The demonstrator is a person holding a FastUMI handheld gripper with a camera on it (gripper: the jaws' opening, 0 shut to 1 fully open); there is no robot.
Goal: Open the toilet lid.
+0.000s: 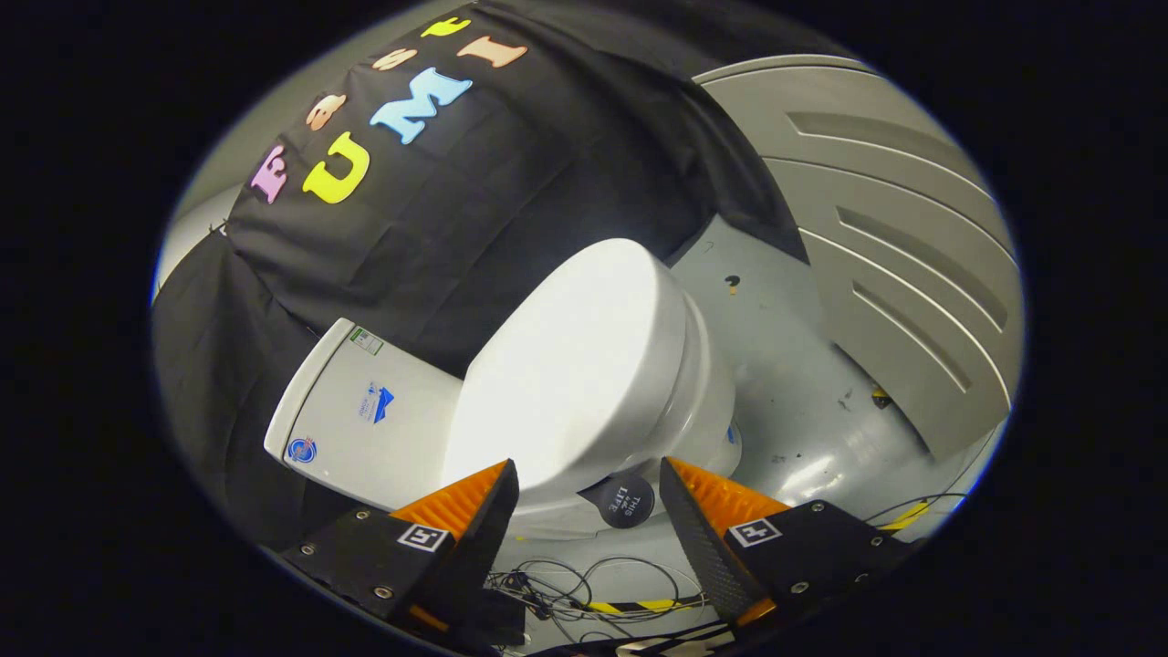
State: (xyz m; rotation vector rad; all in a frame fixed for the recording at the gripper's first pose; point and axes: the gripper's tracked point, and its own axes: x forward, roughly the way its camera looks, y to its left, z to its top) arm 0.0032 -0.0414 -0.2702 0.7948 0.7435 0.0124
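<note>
Cistern (pixel 351 424) at lower left is partly cut off by one finger. Toilet lid (pixel 570 365), closed, is seen at frame centre, just beyond the fingertips. Gripper (pixel 589 479) is held tilted, jaws spread wide, nothing gripped. Bowl (pixel 707 401) is mostly hidden under the lid. Cables (pixel 584 589) are hard to make out.

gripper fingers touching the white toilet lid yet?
No: the gripper is open, its fingers spread apart short of the closed white toilet lid, with a small round black tag showing in the gap between them.
</note>
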